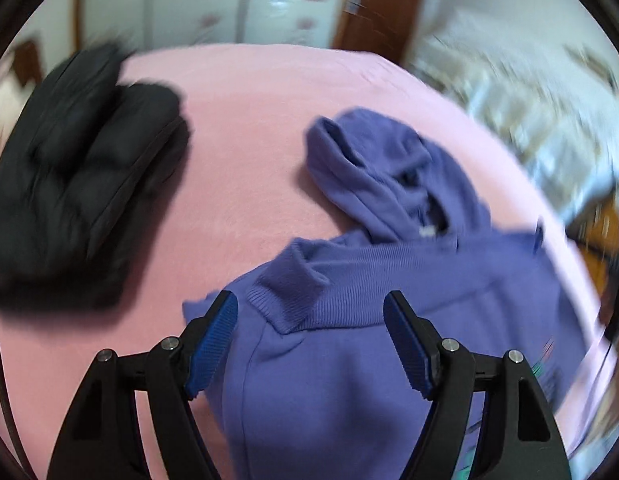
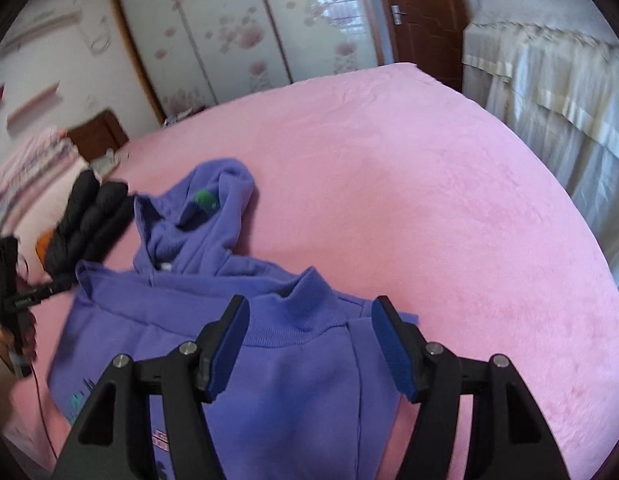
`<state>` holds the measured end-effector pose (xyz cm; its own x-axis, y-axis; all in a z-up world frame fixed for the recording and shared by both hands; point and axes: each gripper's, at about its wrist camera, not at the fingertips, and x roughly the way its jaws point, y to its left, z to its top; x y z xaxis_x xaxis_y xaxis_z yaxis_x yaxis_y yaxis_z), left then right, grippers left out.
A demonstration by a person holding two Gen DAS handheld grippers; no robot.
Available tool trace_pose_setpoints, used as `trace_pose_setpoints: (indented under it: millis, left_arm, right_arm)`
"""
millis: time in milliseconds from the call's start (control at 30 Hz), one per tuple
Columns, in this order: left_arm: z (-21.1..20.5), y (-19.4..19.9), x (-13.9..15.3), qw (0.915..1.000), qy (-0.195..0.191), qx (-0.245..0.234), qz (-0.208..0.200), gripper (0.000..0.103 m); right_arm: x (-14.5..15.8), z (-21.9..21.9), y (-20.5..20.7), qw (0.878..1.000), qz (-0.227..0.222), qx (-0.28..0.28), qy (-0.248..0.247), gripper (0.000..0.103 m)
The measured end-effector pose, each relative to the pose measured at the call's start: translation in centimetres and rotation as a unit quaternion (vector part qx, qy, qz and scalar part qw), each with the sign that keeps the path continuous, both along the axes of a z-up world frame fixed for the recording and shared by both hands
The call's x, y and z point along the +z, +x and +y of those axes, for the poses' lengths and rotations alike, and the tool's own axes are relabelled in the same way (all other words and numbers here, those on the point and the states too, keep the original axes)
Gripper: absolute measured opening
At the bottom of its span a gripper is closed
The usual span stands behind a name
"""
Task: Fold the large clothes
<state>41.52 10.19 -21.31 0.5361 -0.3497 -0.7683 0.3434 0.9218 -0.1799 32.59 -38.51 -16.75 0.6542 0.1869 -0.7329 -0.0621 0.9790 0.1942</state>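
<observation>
A purple hoodie [image 2: 269,360] is spread on a pink bed [image 2: 449,200], hood [image 2: 213,208] crumpled at the far end. Both sleeve cuffs are seen folded onto the body. The left tool [image 1: 309,312] and right tool [image 2: 309,316] are held above it, jaws wide, nothing gripped. A black jacket [image 1: 77,168] is seen folded, well apart to the left.

Purple hoodie [image 2: 269,380], black jacket [image 1: 77,184], pink bedspread [image 2: 449,200], floral wardrobe doors [image 2: 229,32].
</observation>
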Motion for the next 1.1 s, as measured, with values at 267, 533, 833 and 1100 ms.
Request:
trace_pose_setpoints:
  millis: [267,533,833,1100]
  left_arm:
    - [-2.2,1.4,-1.5,0.9950,0.080,-0.056,-0.018,0.073]
    - [-2.8,2.8,-2.9,0.9915,0.105,-0.073,-0.022,0.053]
    - [-2.5,3.4,-3.1,0.9888,0.136,-0.048,-0.037,0.008]
    - [-3.0,1.7,-1.1,0.9816,0.165,0.043,-0.086,0.007]
  right_arm:
    - [-3.0,2.2,3.0,0.993,0.037,0.048,-0.102,0.064]
    - [-4.1,1.0,4.8,0.995,0.054,0.047,-0.071,0.064]
    - [-4.8,2.7,5.0,0.990,0.046,0.071,-0.110,0.014]
    - [-1.4,2.2,2.7,0.995,-0.038,0.005,-0.092,0.009]
